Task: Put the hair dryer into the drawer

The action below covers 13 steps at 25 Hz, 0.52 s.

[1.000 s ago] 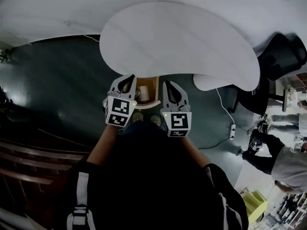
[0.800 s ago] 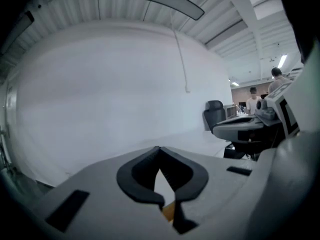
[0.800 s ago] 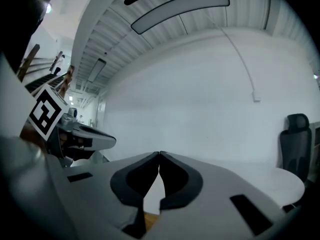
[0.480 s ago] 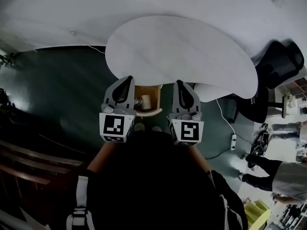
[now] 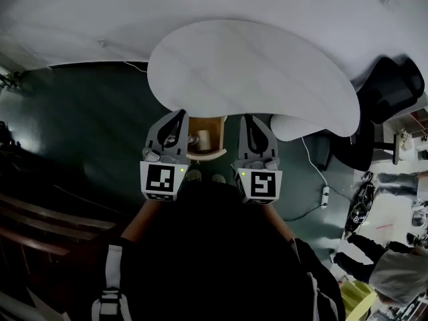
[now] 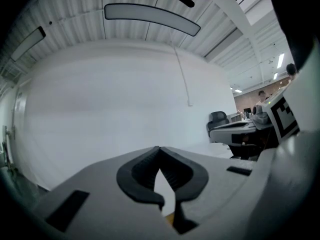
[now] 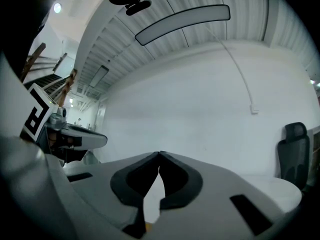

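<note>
The person holds the left tool (image 5: pixel 181 112) and the right tool (image 5: pixel 248 117) side by side, just in front of the near edge of the white desk (image 5: pixel 254 65). Both tools point away from the person, toward the desk.

In the left gripper view, the left tool (image 6: pixel 159 148) is clenched. Its two black tips touch and nothing is between them. In the right gripper view, the right tool (image 7: pixel 159 154) is clenched the same way and is empty too.

Between the two tools and lower down is a wooden drawer (image 5: pixel 206 156). It is pulled out from under the desk, so its inside shows. A small pale thing lies inside it. That looks like the hair dryer (image 5: pixel 202 140), but it is too small to be sure. No tool touches it.

The floor (image 5: pixel 80 132) is dark green. A black chair (image 5: pixel 394 85) stands at the right end of the desk. The tips of the person's shoes (image 5: pixel 194 176) show just below the drawer.
</note>
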{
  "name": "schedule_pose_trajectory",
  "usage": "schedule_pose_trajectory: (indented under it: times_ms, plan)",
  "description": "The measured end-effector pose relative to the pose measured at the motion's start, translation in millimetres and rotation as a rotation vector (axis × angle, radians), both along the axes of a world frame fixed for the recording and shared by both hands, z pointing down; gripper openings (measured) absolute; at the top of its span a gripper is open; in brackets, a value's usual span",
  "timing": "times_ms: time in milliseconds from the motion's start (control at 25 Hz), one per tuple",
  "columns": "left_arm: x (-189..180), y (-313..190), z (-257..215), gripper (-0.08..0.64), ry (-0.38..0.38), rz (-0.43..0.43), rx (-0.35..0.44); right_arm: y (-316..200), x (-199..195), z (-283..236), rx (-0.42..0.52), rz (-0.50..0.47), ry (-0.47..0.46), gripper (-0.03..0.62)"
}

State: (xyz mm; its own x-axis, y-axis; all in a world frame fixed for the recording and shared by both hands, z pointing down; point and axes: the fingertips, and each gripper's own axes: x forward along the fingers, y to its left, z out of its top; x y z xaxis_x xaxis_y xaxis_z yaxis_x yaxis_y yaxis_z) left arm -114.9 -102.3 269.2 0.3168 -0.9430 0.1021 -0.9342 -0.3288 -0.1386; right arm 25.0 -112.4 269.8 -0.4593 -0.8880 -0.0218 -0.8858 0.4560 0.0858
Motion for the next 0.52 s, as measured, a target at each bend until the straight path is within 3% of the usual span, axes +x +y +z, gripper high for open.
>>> schedule_pose_trajectory:
  times_ms: [520]
  plan:
    - [8,4,13,0.008,-0.017,0.035,-0.009,1,0,13,-0.031,-0.001,0.003,0.023]
